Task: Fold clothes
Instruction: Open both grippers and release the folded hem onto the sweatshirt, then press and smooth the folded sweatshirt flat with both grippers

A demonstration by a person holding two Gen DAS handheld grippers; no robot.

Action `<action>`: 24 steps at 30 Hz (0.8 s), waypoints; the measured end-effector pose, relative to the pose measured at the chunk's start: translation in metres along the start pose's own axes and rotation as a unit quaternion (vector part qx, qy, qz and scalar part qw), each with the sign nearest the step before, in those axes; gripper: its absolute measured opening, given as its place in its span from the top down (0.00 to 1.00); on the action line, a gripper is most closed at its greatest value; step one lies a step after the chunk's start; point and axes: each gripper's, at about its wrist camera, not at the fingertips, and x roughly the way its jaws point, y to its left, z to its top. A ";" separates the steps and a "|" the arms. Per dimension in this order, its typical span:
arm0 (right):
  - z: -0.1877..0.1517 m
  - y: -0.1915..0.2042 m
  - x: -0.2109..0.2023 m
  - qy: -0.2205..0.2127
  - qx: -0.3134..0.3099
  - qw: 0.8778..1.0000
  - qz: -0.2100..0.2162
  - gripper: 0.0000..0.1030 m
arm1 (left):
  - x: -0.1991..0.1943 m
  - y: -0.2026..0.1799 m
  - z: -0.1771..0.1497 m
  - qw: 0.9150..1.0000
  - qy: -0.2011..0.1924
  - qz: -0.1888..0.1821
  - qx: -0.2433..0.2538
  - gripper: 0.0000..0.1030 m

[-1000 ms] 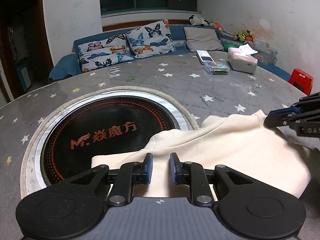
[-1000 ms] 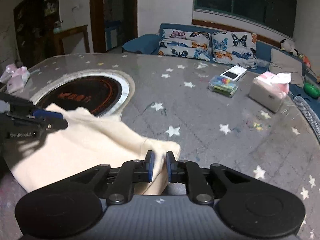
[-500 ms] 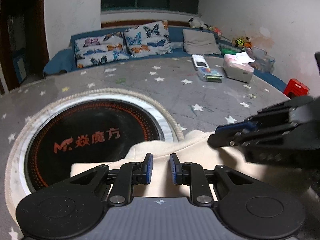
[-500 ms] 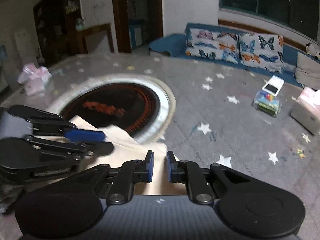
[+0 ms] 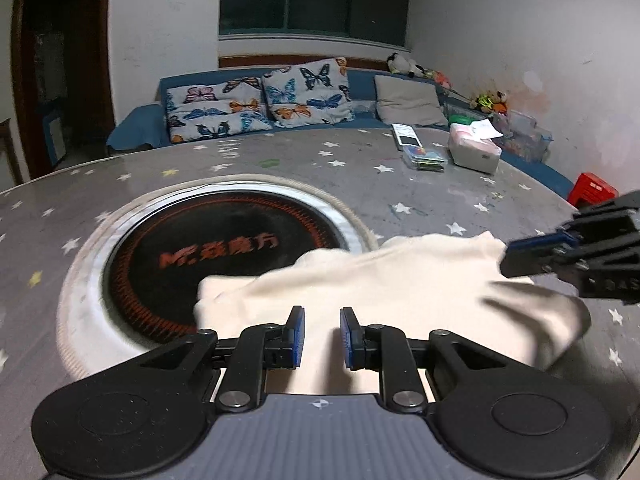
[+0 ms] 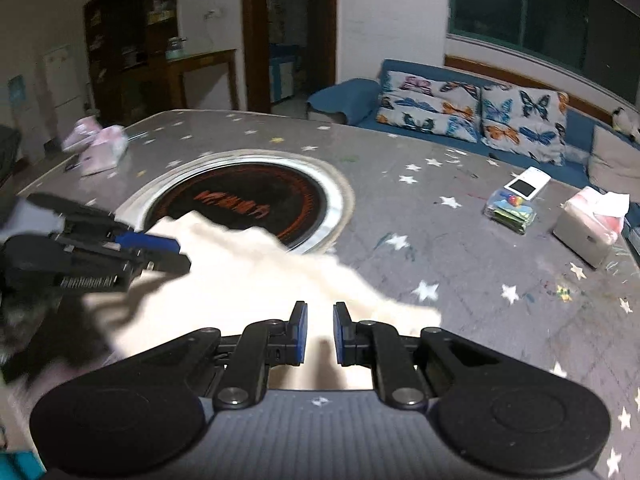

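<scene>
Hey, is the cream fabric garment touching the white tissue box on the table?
Apart. The right wrist view shows bare star-patterned tabletop between the cream garment and the tissue box.

You have two grippers: left gripper (image 5: 322, 338), right gripper (image 6: 319, 334). One cream garment (image 5: 384, 280) on one star-print table (image 5: 360, 184). One round black burner (image 5: 224, 248). Two butterfly pillows (image 5: 256, 104), one plain grey pillow (image 5: 410, 100). One tissue box (image 5: 474, 152). One clear case of coloured items (image 5: 426, 158). One white device (image 5: 406, 136). One red stool (image 5: 594, 192). Two pink packs (image 6: 98, 148) at your far left.
</scene>
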 end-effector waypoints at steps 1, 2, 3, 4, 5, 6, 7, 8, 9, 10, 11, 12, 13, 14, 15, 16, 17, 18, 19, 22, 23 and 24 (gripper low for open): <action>-0.004 0.005 -0.006 -0.001 -0.004 1.000 0.005 0.89 | -0.005 0.002 -0.004 1.000 -0.002 0.000 -0.005 0.79; -0.007 0.009 -0.009 -0.003 -0.006 1.000 0.007 0.89 | -0.010 0.004 -0.007 1.000 -0.004 0.000 -0.009 0.79; -0.010 0.012 -0.011 -0.004 -0.009 1.000 0.008 0.89 | -0.014 0.006 -0.011 1.000 -0.006 0.001 -0.013 0.79; -0.013 0.015 -0.013 -0.004 -0.011 1.000 0.008 0.89 | -0.017 0.007 -0.013 1.000 -0.007 0.002 -0.016 0.79; -0.016 0.016 -0.013 -0.004 -0.008 1.000 0.007 0.89 | -0.018 0.009 -0.015 1.000 -0.008 0.004 -0.018 0.79; -0.018 0.016 -0.013 -0.003 -0.003 1.000 0.006 0.89 | -0.018 0.010 -0.017 1.000 -0.007 0.006 -0.022 0.79; -0.022 0.015 -0.012 -0.001 0.006 1.000 0.006 0.89 | -0.018 0.012 -0.020 1.000 -0.005 0.011 -0.026 0.79; -0.025 0.014 -0.010 0.001 0.012 1.000 0.004 0.89 | -0.017 0.014 -0.021 0.999 -0.005 0.014 -0.028 0.79; -0.028 0.013 -0.009 0.004 0.016 1.000 0.002 0.89 | -0.017 0.015 -0.023 0.999 -0.006 0.017 -0.030 0.79; -0.032 0.012 -0.007 0.007 0.020 1.000 -0.001 0.89 | -0.017 0.017 -0.025 0.999 -0.007 0.020 -0.032 0.79; -0.035 0.009 -0.005 0.008 0.026 1.000 -0.002 0.89 | -0.016 0.018 -0.026 0.999 -0.008 0.022 -0.034 0.78; -0.039 0.006 -0.002 0.008 0.033 0.999 -0.002 0.89 | -0.015 0.019 -0.027 0.999 -0.008 0.024 -0.036 0.78; -0.043 0.003 -0.002 0.005 0.037 0.999 -0.002 0.89 | -0.015 0.020 -0.027 0.999 -0.008 0.026 -0.038 0.78; -0.045 0.002 -0.002 0.002 0.040 0.999 -0.002 0.89 | -0.015 0.021 -0.027 0.999 -0.007 0.028 -0.040 0.78; -0.045 0.001 -0.003 0.002 0.041 0.999 -0.003 0.89 | -0.015 0.022 -0.027 0.999 -0.007 0.027 -0.042 0.78; -0.044 0.001 -0.004 0.002 0.042 0.999 -0.005 0.89 | -0.015 0.022 -0.027 0.999 -0.007 0.026 -0.043 0.78; -0.044 0.002 -0.006 0.003 0.040 0.999 -0.007 0.89 | -0.015 0.022 -0.027 0.999 -0.008 0.027 -0.041 0.78; -0.045 0.002 -0.007 0.003 0.041 0.999 -0.008 0.89 | -0.015 0.021 -0.028 0.999 -0.009 0.028 -0.039 0.78; -0.047 0.001 -0.008 0.002 0.044 0.999 -0.008 0.89 | -0.015 0.021 -0.028 0.999 -0.010 0.029 -0.038 0.78; -0.049 -0.001 -0.010 0.002 0.054 0.999 -0.007 0.89 | -0.015 0.021 -0.030 0.999 -0.012 0.030 -0.037 0.77; -0.049 -0.002 -0.011 0.002 0.057 0.998 -0.006 0.89 | -0.015 0.021 -0.030 0.999 -0.012 0.030 -0.037 0.77; -0.047 -0.002 -0.010 0.002 0.057 0.998 -0.006 0.89 | -0.015 0.021 -0.028 0.999 -0.010 0.030 -0.037 0.77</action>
